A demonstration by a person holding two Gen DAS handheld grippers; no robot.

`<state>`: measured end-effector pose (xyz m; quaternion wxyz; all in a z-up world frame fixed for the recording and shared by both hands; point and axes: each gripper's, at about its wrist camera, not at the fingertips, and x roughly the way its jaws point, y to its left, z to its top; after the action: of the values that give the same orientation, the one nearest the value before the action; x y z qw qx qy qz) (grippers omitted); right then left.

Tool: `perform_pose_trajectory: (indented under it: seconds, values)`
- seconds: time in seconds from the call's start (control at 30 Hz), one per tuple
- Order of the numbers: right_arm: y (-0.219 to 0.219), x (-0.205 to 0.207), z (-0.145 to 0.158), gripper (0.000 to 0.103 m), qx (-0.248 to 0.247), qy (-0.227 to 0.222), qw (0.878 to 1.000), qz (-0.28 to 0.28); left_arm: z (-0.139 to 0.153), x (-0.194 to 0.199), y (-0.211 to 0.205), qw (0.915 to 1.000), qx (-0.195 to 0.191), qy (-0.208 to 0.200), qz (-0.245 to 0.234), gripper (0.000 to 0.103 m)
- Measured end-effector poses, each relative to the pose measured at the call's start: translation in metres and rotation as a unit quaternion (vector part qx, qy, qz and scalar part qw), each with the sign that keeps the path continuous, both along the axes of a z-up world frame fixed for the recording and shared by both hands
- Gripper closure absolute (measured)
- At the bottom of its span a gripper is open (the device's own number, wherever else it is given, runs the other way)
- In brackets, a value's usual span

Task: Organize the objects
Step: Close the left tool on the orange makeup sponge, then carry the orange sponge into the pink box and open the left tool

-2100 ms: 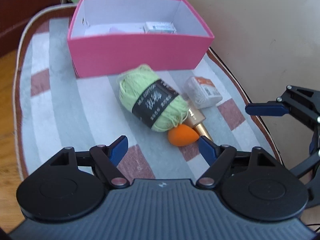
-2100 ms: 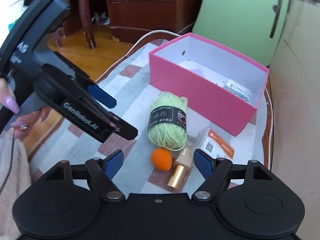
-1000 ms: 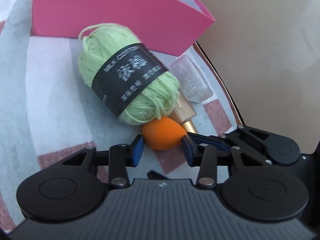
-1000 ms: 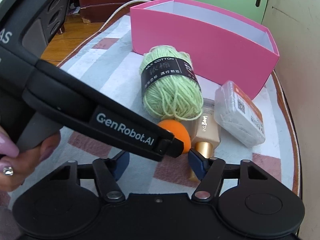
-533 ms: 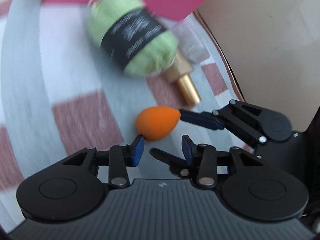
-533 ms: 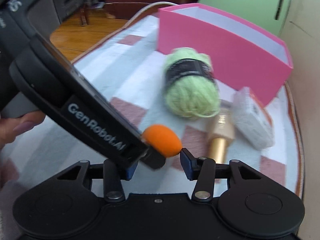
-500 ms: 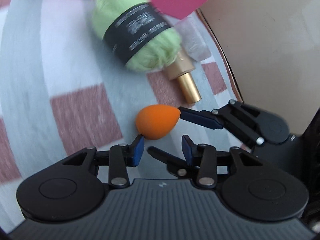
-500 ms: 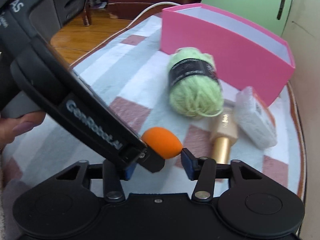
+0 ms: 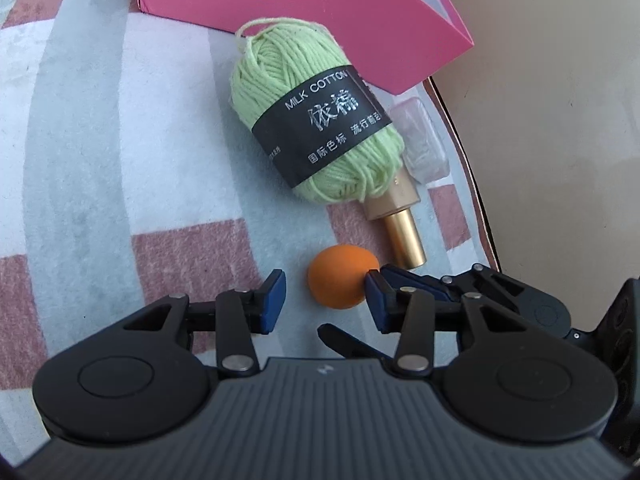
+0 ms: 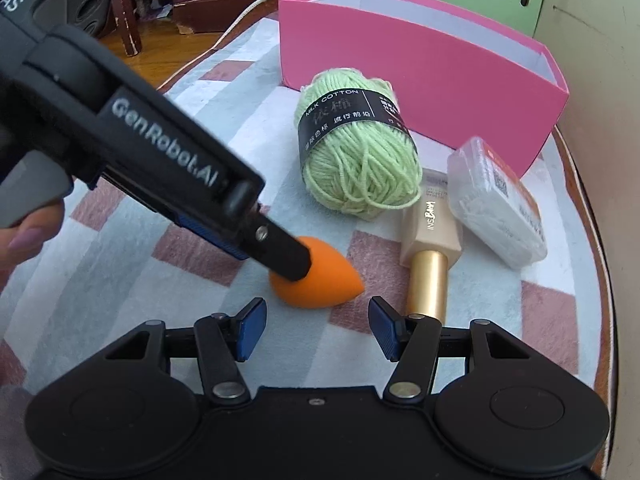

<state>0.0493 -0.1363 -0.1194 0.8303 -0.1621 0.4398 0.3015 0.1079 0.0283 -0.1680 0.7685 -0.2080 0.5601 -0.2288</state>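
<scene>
The orange sponge (image 9: 340, 282) is being flanked, ungripped, by the left tongs (image 9: 326, 306), parted. The right tongs (image 10: 318, 330), just behind it, are being opened, nothing between.

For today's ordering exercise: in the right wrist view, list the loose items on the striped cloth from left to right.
Orange sponge → green yarn ball → gold-capped bottle → clear plastic box.

Reads "MILK COTTON" on yarn ball (image 9: 316, 120) band, "GenRobot.AI" on left gripper (image 10: 280, 258) at frame left, "INSBAHA" on gold bottle (image 10: 430, 240).
</scene>
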Motion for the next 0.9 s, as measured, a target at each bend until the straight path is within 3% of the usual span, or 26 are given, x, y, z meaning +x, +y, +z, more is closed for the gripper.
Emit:
perform_pose_trajectory:
  seconds: [0.13, 0.5, 0.73, 0.9]
  values:
    - [0.005, 0.002, -0.002, 0.042, 0.001, -0.007, 1.0, 0.006, -0.002, 0.0, -0.003, 0.9996, -0.028, 0.002, 0.006, 0.077]
    - [0.001, 0.015, -0.004, 0.051, 0.003, 0.0, 1.0, 0.012, 0.018, -0.009, -0.005, 0.9997, -0.015, -0.019, -0.008, 0.079]
    - [0.0, 0.012, 0.042, 0.051, -0.001, -0.002, 1.0, 0.029, 0.072, -0.02, -0.009, 0.999, 0.007, -0.04, -0.016, 0.078]
    - [0.006, 0.016, 0.086, 0.051, -0.017, -0.001, 0.999, 0.05, 0.115, -0.008, -0.011, 0.9991, 0.022, -0.025, -0.029, 0.078]
